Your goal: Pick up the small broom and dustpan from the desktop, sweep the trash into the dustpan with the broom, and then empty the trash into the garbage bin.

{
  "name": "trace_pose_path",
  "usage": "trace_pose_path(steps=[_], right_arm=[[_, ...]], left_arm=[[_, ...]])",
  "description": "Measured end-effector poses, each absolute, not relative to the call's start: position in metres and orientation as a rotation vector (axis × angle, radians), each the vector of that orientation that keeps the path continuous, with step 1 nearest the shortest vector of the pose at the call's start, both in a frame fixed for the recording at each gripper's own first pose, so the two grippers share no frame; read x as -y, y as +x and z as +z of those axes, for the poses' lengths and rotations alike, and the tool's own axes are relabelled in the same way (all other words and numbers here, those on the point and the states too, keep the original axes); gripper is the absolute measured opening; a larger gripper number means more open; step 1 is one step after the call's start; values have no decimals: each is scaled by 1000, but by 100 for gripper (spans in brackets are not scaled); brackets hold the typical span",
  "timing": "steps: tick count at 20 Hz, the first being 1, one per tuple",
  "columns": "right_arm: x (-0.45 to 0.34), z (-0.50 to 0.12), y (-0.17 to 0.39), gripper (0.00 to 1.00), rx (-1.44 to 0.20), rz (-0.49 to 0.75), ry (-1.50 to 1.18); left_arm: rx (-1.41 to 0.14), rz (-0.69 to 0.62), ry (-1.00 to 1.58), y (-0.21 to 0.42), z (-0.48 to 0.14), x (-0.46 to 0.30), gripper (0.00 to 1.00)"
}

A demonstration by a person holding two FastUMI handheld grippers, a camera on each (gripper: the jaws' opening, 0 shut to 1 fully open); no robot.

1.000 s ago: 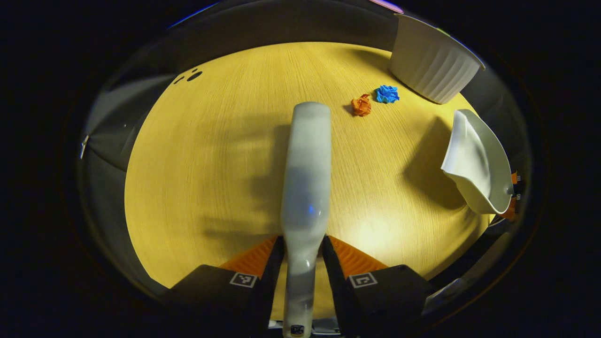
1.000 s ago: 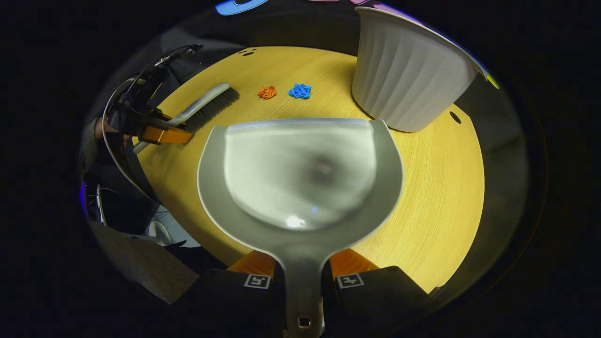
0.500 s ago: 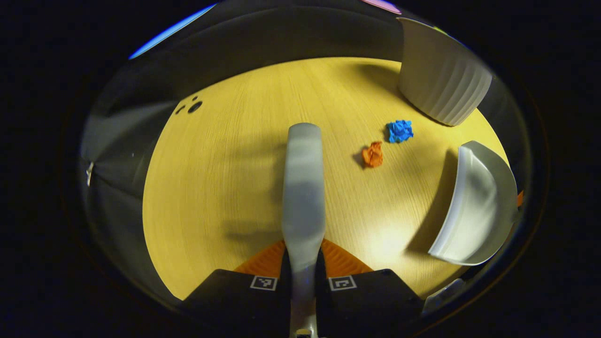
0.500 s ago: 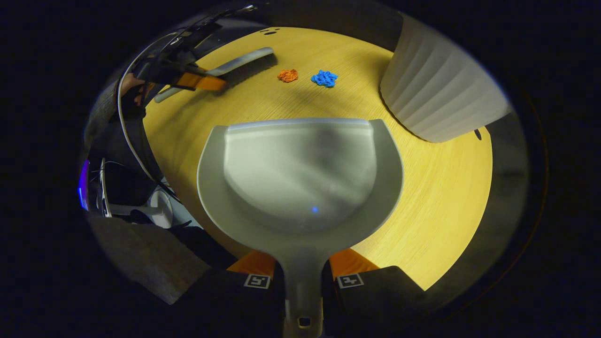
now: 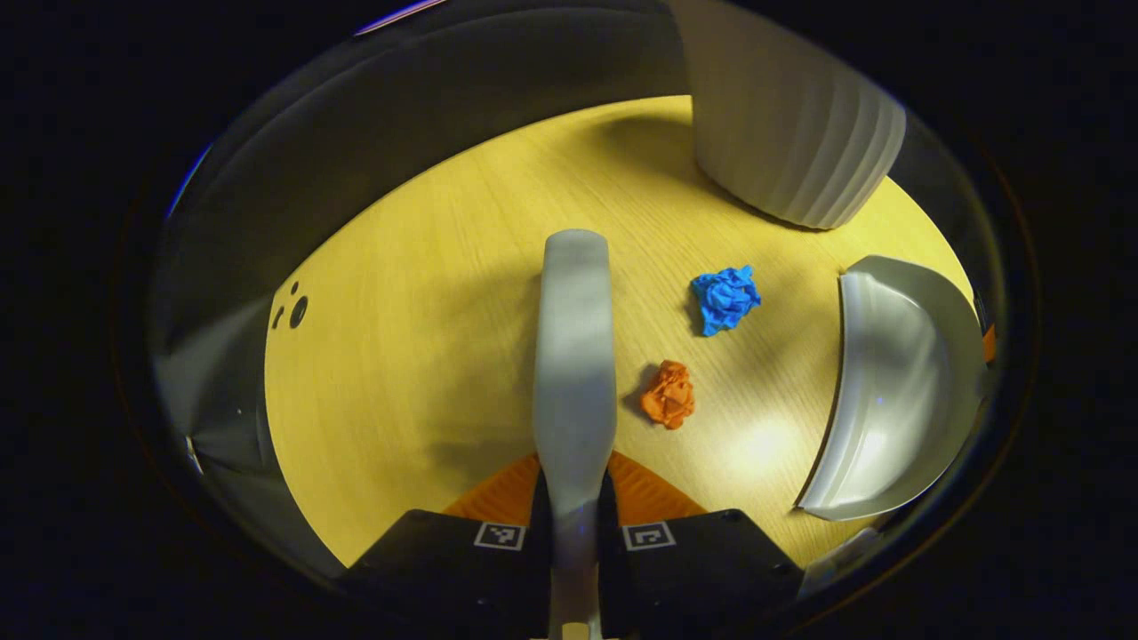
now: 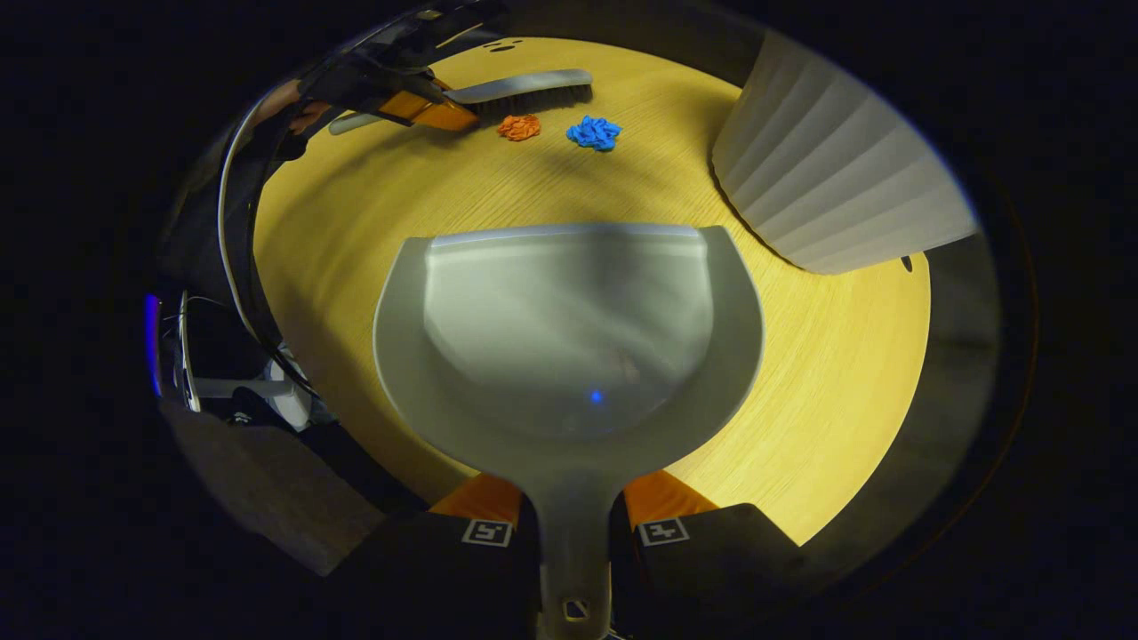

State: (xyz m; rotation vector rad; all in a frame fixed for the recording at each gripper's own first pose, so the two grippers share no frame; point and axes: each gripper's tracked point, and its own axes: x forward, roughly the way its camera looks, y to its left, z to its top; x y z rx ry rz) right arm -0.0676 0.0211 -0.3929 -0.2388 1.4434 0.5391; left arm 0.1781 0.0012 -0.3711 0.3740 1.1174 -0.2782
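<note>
yellow desktop (image 5: pixel 400 356), left gripper (image 5: pixel 573 507) clamped on broom (image 5: pixel 573 356), right gripper (image 6: pixel 573 520) clamped on dustpan (image 6: pixel 569 338)

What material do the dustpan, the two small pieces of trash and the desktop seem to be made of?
Dustpan: probably grey plastic, moulded in one smooth piece with a soft sheen. Orange trash and blue trash: likely crumpled paper, with sharp matte creases. Desktop: light wood or wood-look laminate; fine straight grain lines show, but which one is unclear.
</note>
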Motion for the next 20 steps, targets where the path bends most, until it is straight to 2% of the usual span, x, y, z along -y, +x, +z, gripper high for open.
trace_pose_path(steps=[10,11,12,13,14,15,18,19,20], right_arm=[[-14,-391,-61,36,-1410,552,-244],[-14,-392,-61,36,-1408,550,-245],[-13,-392,-61,41,-1405,550,-247],[-13,-392,-61,36,-1401,549,-249],[-12,-389,-61,36,-1394,556,-254],[-13,-396,-60,31,-1388,549,-254],[-14,-398,-61,36,-1347,537,-226],[-14,-400,-62,36,-1327,528,-220],[-15,-401,-63,36,-1310,519,-216]], left_arm=[[-1176,-593,310,135,-371,81,25],[-1185,-627,286,126,-370,90,22],[-1195,-666,260,117,-367,100,25],[-1206,-705,244,109,-365,107,25],[-1219,-730,228,104,-364,112,25],[-1224,-739,200,101,-365,116,25],[-1232,-726,143,100,-362,117,25],[-1231,-719,128,99,-363,118,22],[-1223,-709,115,100,-362,118,25]])
